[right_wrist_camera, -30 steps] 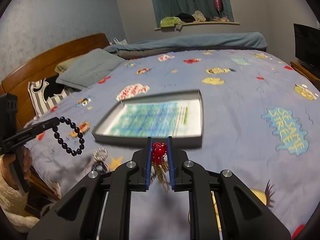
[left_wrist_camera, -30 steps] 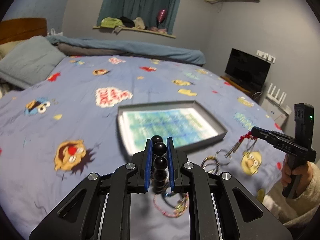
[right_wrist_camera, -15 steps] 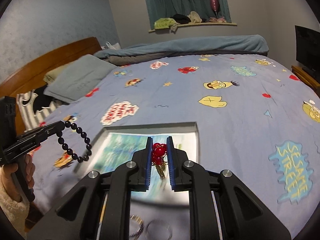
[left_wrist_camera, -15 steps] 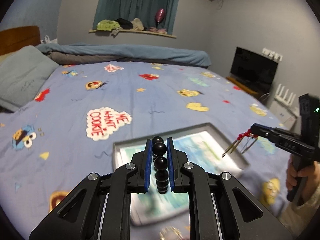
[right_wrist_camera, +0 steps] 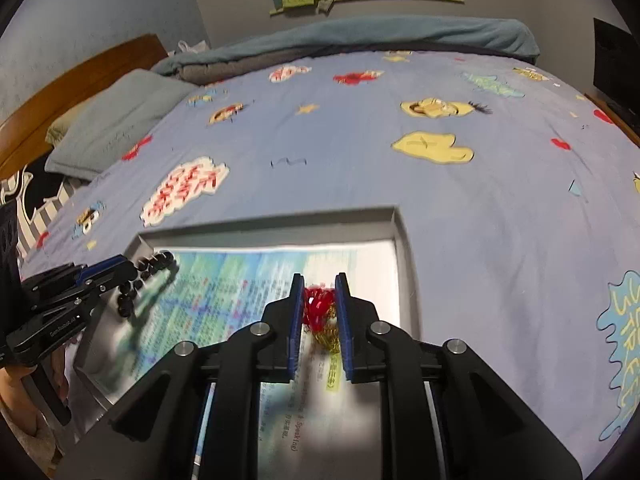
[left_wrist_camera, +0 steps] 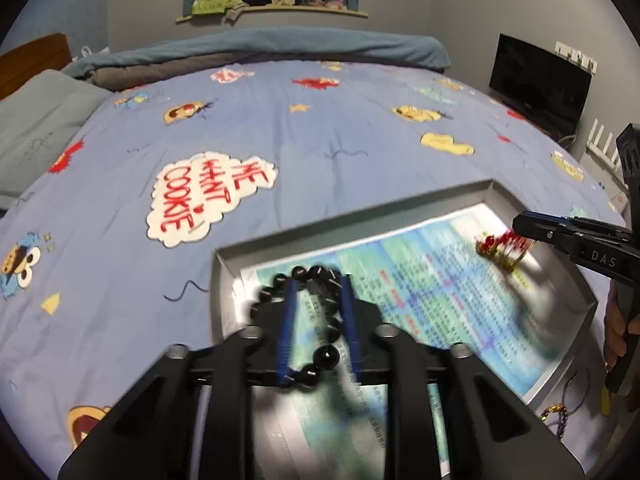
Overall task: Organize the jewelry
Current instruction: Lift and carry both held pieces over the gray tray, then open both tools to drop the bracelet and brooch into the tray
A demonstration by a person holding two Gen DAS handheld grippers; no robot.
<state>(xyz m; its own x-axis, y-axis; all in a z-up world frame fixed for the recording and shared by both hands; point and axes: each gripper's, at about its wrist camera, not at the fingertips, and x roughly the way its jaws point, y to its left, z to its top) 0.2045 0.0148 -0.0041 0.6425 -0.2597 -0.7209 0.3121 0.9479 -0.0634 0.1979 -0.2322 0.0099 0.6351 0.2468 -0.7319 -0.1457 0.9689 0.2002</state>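
A grey tray lined with a printed blue-green sheet lies on the bed; it also shows in the right wrist view. My left gripper is open over the tray's left end, and the black bead bracelet lies loose between its fingers on the sheet; the bracelet shows too in the right wrist view. My right gripper is open over the tray's right part, with the red-and-gold bead piece between its fingers; that piece shows in the left wrist view.
The blue cartoon-print bedspread surrounds the tray. More jewelry lies on the bed just in front of the tray's near right edge. A pillow lies far left, a TV stands at right.
Both grippers moved forward and down over the tray. Both jaws opened, and the black bracelet and the red-and-gold piece dropped from their grip into the tray.
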